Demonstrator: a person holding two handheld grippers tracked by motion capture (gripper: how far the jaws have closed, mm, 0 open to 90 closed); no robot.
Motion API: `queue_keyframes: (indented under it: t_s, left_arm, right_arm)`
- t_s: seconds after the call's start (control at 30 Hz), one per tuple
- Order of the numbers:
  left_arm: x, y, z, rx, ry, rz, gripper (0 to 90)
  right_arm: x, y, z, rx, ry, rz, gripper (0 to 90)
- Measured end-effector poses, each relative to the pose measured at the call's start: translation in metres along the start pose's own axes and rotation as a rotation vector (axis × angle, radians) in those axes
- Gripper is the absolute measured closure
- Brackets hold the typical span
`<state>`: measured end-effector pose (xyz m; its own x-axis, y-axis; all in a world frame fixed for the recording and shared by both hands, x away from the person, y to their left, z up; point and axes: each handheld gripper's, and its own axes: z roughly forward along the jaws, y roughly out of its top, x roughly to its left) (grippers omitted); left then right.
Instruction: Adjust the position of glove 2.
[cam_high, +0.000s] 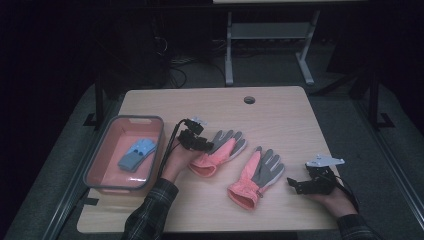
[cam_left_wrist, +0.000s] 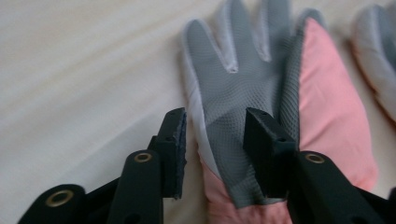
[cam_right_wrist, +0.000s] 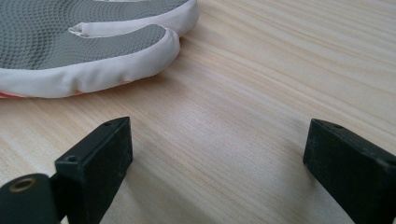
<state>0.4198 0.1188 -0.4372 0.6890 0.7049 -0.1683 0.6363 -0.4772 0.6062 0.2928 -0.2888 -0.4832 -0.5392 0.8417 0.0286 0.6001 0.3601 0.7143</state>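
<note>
The room behind was dark, and a light wooden desk (cam_high: 280, 107) stood in front of the person. Two gloves lay flat on the desk, near each other but apart. The left glove (cam_high: 220, 150) was pink with a grey textured palm and white edges along the fingers; its cuff was pink and gathered. The right glove (cam_high: 256, 177) looked the same, palm up, fingers pointing away from the person. No writing or brand could be read on them. The left hand-held gripper (cam_high: 202, 143) was at the left glove, and its jaws stood apart on both sides of the grey palm (cam_left_wrist: 224, 140), not pressing it. The right hand-held gripper (cam_high: 295, 186) rested just beside the right glove, wide open over bare wood. A pink bin (cam_high: 100, 165) at the left edge held a blue glove (cam_high: 136, 154).
</note>
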Motion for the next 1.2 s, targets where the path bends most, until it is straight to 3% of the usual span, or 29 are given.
queue_keyframes:
  t_s: [0.13, 0.2, 0.3, 0.47, 0.6, 0.7, 0.87, 0.9, 1.03, 1.13, 1.2]
  left_arm:
    - [-0.004, -0.01, -0.001, -0.01, -0.064, -0.026, 52.8]
    - [-0.003, -0.013, 0.003, -0.011, -0.103, -0.058, 48.1]
    - [-0.003, -0.016, 0.009, -0.013, -0.14, -0.09, 48.7]
    - [-0.001, -0.021, 0.019, -0.02, -0.205, -0.123, 63.6]
    - [-0.005, -0.02, 0.016, -0.034, -0.2, -0.109, 80.6]
    - [-0.006, -0.016, 0.006, -0.046, -0.15, -0.092, 82.2]
    - [0.0, -0.004, -0.031, -0.071, 0.015, -0.057, 82.2]
    - [0.001, -0.001, -0.04, -0.062, 0.078, -0.035, 82.1]
    - [0.003, 0.005, -0.059, -0.052, 0.187, -0.003, 81.6]
    - [0.001, 0.004, -0.059, -0.032, 0.22, 0.018, 80.6]
    - [-0.001, 0.002, -0.057, -0.041, 0.21, 0.021, 80.1]
  right_arm:
    - [0.0, 0.0, 0.0, 0.0, 0.0, 0.0, 7.9]
    - [0.0, 0.0, 0.0, 0.0, 0.0, 0.0, 7.9]
    - [0.0, 0.0, 0.0, 0.0, 0.0, -0.001, 7.9]
    - [0.0, 0.0, 0.0, 0.0, 0.0, -0.001, 7.9]
    - [0.0, 0.0, 0.0, 0.0, 0.0, -0.001, 7.9]
    - [0.0, 0.0, 0.0, 0.0, 0.0, -0.001, 7.9]
    - [0.0, 0.0, 0.0, 0.0, 0.0, 0.0, 7.9]
    - [0.0, 0.0, 0.0, 0.0, 0.0, 0.0, 7.9]
    - [0.0, 0.0, 0.0, 0.0, 0.0, 0.001, 7.9]
    - [0.0, 0.0, 0.0, 0.001, 0.001, 0.001, 8.0]
    - [0.001, 0.0, 0.0, 0.0, 0.001, 0.0, 7.9]
